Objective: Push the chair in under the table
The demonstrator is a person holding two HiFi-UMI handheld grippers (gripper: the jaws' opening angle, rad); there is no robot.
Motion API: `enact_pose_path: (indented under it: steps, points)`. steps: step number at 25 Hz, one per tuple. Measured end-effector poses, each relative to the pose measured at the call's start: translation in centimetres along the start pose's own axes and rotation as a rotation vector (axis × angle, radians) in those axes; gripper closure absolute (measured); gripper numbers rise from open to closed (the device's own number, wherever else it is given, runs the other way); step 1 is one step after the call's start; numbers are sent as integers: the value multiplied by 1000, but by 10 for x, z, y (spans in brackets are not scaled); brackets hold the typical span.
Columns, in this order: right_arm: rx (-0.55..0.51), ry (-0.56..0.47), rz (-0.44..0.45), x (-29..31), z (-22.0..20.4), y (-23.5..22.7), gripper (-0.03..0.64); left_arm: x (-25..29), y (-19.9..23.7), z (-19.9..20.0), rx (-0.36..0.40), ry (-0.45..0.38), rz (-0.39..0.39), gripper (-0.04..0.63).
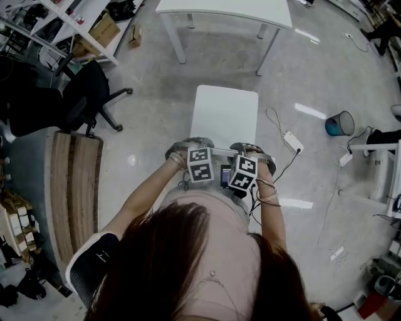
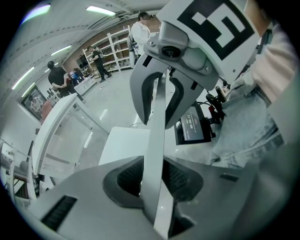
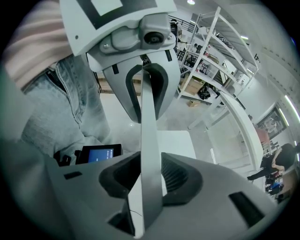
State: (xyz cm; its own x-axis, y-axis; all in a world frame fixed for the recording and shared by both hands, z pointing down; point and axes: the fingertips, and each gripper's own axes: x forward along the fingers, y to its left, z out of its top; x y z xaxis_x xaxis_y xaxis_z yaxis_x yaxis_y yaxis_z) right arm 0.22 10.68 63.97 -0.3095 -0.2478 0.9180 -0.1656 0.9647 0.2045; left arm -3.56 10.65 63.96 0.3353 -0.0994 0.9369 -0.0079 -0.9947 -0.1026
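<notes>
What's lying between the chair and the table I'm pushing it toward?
Only bare concrete floor lies between the chair and the white table. The head view shows this; the cable and power strip sit off to the right.

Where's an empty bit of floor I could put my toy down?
Bare floor between the chair and table, and left of the chair up to the wood board. Right side's crowded: cables, power strip, bin.
</notes>
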Motion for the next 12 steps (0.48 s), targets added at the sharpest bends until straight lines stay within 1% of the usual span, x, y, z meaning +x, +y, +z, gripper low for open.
enact_pose_path:
  steps: [4, 12]
  points:
    - [3, -4, 13, 3, 5, -15, 482, 0, 18, -2, -8, 4, -4, 485]
    - [-3, -10, 19, 8, -4, -48, 477, 9, 49, 9, -18, 5, 8, 482]
